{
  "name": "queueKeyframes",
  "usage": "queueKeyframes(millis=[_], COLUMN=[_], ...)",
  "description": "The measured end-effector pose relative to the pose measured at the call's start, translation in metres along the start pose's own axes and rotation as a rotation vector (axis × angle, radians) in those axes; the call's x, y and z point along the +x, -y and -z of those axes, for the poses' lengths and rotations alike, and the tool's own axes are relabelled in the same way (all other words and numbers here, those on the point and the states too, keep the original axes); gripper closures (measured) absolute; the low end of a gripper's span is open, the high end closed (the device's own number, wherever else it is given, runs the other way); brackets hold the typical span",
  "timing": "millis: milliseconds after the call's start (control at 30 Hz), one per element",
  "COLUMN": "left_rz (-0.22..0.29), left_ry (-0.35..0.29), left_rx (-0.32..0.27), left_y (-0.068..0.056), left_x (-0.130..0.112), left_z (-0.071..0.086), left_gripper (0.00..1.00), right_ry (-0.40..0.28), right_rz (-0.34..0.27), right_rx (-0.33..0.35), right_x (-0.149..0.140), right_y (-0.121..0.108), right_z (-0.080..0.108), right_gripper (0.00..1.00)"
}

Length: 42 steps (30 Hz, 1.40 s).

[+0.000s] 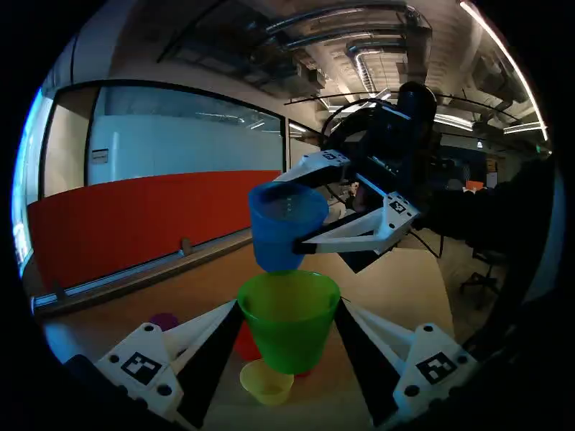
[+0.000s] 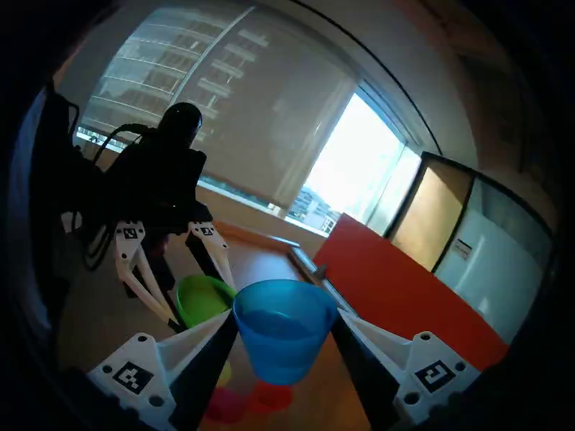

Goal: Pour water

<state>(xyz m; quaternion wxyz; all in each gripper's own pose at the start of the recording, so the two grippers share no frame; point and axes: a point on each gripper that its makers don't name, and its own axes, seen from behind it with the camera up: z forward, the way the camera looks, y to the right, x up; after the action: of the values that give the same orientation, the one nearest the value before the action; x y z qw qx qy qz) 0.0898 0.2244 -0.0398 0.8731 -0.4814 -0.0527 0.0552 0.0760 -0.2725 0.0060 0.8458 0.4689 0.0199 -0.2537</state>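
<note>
My left gripper (image 1: 289, 309) is shut on a green cup (image 1: 289, 327), held upright above the table. Just above and behind it hangs a blue cup (image 1: 284, 226), gripped by my right gripper (image 1: 287, 215), which reaches in from the right. In the right gripper view, the right gripper (image 2: 284, 320) is shut on the blue cup (image 2: 284, 337), and water shows inside. Beyond it, a little lower and to the left, the left gripper (image 2: 203, 307) holds the green cup (image 2: 200, 298). The blue cup stands nearly upright.
A wooden table (image 1: 402, 287) lies below both cups. On it under the green cup are a yellow cup (image 1: 267, 381), a red cup (image 1: 248, 343) and a purple object (image 1: 164, 321). A red wall panel (image 1: 144, 223) runs along the table's far side.
</note>
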Motion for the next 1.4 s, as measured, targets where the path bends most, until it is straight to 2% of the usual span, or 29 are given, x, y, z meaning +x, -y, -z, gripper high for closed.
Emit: queueKeyframes(millis=[367,700,1400], left_rz=[-0.001,0.015,0.020], left_ry=[-0.003,-0.017,-0.023], left_rx=[-0.010,-0.006,-0.011], left_y=[-0.005,-0.001,-0.003], left_x=[0.002,0.002,0.001], left_z=[0.000,-0.003,-0.002], left_gripper=[0.13,0.13,0.13], right_ry=[0.024,0.030,0.044], right_rz=[0.089,0.161,0.284], right_rx=[0.008,0.016,0.040], right_x=[-0.002,0.000,0.007], right_y=[-0.002,-0.006,-0.003], right_z=[-0.006,-0.008,-0.015], right_gripper=[0.09,0.09,0.09])
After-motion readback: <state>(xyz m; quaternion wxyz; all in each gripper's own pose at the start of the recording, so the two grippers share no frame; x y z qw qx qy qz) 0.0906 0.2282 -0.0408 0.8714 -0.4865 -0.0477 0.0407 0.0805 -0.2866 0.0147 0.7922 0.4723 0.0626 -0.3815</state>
